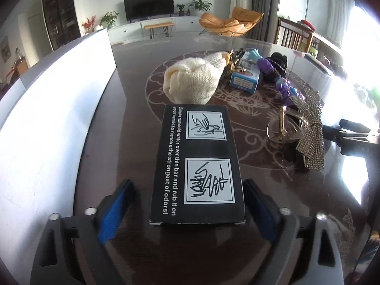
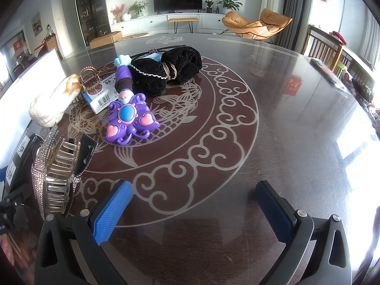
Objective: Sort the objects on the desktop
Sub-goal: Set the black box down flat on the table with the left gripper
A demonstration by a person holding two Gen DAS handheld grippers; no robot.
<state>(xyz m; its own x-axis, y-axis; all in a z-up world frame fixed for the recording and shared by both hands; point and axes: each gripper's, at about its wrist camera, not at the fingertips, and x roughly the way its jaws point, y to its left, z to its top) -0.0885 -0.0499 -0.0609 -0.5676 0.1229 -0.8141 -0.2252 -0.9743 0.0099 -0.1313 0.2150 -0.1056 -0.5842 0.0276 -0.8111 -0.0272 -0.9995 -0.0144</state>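
Left gripper (image 1: 187, 204) is spread wide around the near end of the flat black printed cardboard box (image 1: 198, 163) lying on the dark glossy patterned table (image 1: 133, 130), pads not quite touching it; right gripper (image 2: 194, 204) hangs open over bare table, nothing between its pads; just beyond the box sits a cream knitted hat (image 1: 193, 80); further right, a purple plastic butterfly wand (image 2: 129, 118).

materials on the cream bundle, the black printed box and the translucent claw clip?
Cream knitted bundle: yarn knit, soft matte; the ribbed stitch rows show.
Black printed box: looks like printed cardboard, slight sheen, crisp folded edges; contents unseen.
Translucent amber claw clip: probably hard plastic or acetate, glossy; light passes through the teeth.
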